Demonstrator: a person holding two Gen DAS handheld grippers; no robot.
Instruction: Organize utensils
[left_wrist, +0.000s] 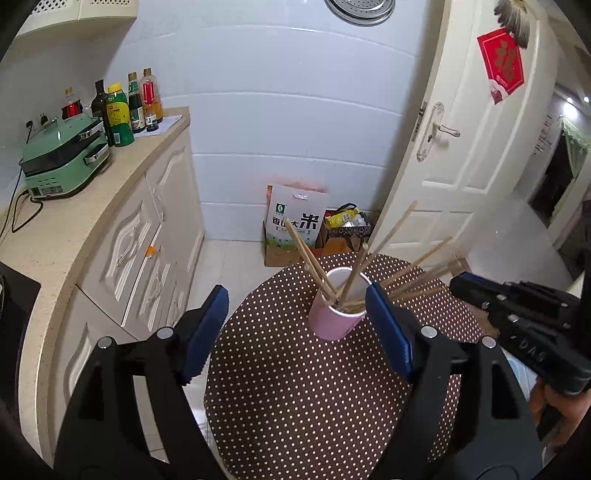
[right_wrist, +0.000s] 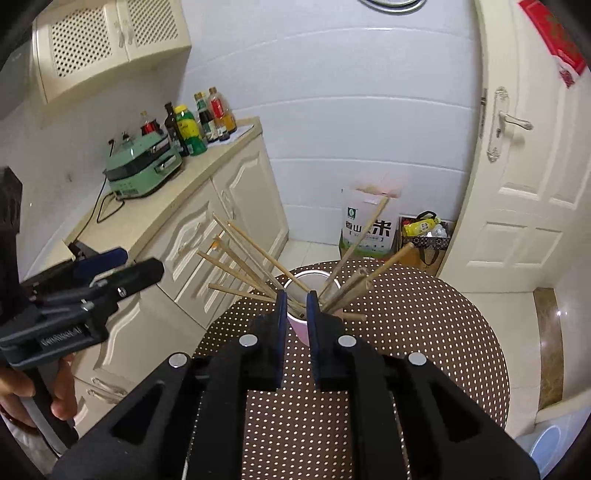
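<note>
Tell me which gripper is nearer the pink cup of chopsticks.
Right. The right gripper has its narrow-set fingertips at the pink cup rim; the left gripper is wide open, held back, the cup just beyond its fingertips.

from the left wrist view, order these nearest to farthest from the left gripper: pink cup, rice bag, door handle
1. pink cup, on the dotted table just ahead of the left gripper, toward its right finger.
2. rice bag, on the floor against the wall.
3. door handle, high right on the door.

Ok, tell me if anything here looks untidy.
The chopsticks in the pink cup splay out in all directions instead of standing bundled. Nothing lies spilled on the dotted table.
</note>
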